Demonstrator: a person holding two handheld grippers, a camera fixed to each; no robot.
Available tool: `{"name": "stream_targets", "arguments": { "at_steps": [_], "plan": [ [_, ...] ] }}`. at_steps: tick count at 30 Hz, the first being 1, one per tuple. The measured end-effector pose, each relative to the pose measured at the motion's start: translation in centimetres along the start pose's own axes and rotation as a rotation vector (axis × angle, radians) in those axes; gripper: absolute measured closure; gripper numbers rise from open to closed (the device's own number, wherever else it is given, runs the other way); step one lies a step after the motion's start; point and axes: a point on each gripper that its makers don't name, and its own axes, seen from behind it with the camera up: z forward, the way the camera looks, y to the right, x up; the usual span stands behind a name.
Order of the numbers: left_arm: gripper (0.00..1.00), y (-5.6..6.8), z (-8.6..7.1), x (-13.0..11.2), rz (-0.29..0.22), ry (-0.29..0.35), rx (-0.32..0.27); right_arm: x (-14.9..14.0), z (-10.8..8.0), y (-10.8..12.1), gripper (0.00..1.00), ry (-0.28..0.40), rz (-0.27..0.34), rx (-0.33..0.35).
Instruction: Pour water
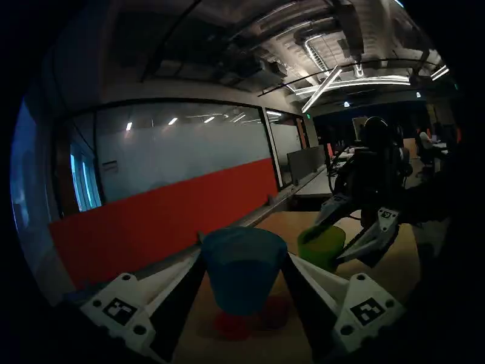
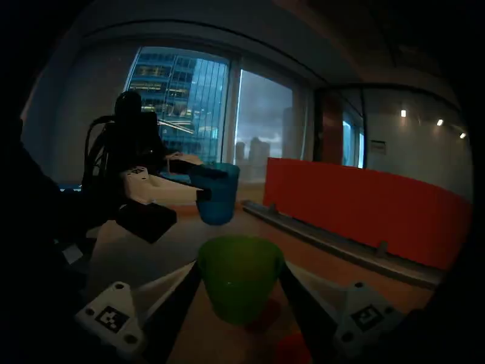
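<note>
1. blue cup (image 1: 244, 279): sits low centre in the left gripper view, rim up. the left gripper (image 1: 245, 258) clamps it, one finger pressing each side.
2. green cup (image 2: 240, 285): sits low centre in the right gripper view, rim up. the right gripper (image 2: 240, 267) clamps it the same way.
3. relation: in the left gripper view the green cup sits right of centre, near the blue cup but apart from it. in the right gripper view the blue cup sits above the green cup, left of centre.
4. support: a wooden table (image 1: 285, 221) lies below both cups.
5. surroundings: a red wall panel (image 2: 376, 200) at right and windows (image 2: 182, 103) at upper left.
</note>
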Motion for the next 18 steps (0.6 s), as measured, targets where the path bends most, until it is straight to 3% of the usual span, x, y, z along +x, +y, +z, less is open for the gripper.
{"name": "stream_targets", "arguments": {
  "at_steps": [18],
  "plan": [
    [0.14, -0.3, 0.8, 3.9, 0.233, 0.026, 0.039, -0.5, 1.7, -2.3, 0.09, 0.009, 0.022, 0.062]
  ]
}}
